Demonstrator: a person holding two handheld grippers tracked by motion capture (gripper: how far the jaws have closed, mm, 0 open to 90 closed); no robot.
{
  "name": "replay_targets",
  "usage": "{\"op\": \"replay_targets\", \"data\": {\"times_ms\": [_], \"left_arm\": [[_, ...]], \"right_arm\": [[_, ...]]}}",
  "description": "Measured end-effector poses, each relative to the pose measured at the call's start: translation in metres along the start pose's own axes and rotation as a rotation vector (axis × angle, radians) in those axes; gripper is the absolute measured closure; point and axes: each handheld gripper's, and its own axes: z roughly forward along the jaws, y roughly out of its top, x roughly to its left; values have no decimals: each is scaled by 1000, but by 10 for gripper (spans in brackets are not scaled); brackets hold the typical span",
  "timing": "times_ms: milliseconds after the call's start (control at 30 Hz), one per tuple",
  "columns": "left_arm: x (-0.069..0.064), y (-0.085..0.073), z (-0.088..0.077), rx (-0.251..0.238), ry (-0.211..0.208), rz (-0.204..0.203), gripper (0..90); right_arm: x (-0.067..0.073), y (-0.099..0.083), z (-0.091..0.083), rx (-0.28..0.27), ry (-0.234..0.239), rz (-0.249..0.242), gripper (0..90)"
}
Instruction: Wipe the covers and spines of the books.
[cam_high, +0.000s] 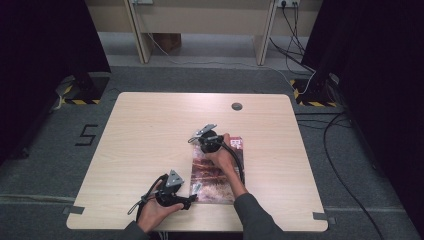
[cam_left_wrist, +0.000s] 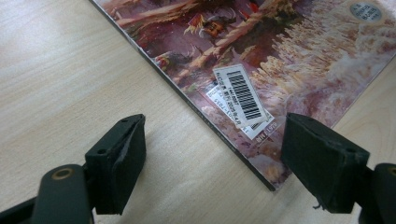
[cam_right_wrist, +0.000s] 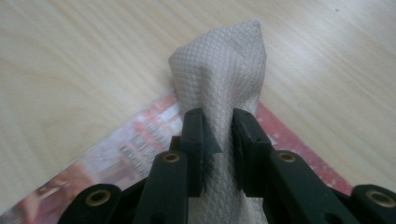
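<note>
One crumpled, quilted white paper towel (cam_right_wrist: 219, 70)

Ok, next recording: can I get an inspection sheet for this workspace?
Surface: pale wooden table, round cable hole near far edge.
Job's things: book lying flat, barcode sticker at near corner; paper towel bunched over its far corner.
Clutter: nothing seen.
Grippers: left gripper open, jaws either side of the book's corner; right gripper shut on the paper towel.
Cables: several on floor at right.
Surroundings: grey carpet, dark curtains.

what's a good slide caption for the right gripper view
Right gripper shut on a bunched paper towel, held over a magazine's corner on the wooden table.
</note>
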Motion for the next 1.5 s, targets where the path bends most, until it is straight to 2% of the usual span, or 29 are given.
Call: {"op": "replay_targets", "data": {"times_ms": [200,300,433,467,567,667,733,800,900,967,1033,1067,1100,1267,1367,1400,1500], "left_arm": [[0,0,0,2,2,2,214],[0,0,0,2,2,2,214],[0,0,0,1,2,1,214],[-1,0,-1,3,8,8,214],[0,0,0,2,5,6,214],[-1,0,0,2,5,5,214],[-1,0,0,1,5,5,214],[0,0,0,1,3,3,214],[0,0,0,2,1,1,213],[0,0,0,3,1,2,211],[0,0,0,4,6,3,211],[0,0,0,4,6,3,211],[-1,0,0,2,7,1,211],[-1,0,0,1,9,-1,211],[-1,0,0,0,6,-4,211],[-1,0,-1,2,8,-1,211],[-1,-1,-1,0,9,-2,213]], "right_arm": [[14,-10,-8,-34,45,-32,762],[19,-14,-13,-42,88,-46,760],[20,-17,-15,-48,98,-50,756],[15,-18,-14,-53,106,-27,756],[9,-18,-13,-48,89,-5,756],[-3,-20,-13,-36,53,12,756],[-11,-22,-14,-34,33,44,756],[-15,-24,-14,-33,35,58,755],[-8,-26,-17,-36,29,26,756],[1,-28,-20,-42,70,-5,755],[11,-31,-23,-54,86,-22,755],[11,-31,-23,-54,86,-22,755],[22,-34,-28,-62,119,-53,755],[29,-39,-33,-71,140,-67,753],[22,-42,-34,-75,157,-49,752],[16,-46,-35,-79,137,-41,751],[5,-52,-38,-79,119,-22,750]]}}
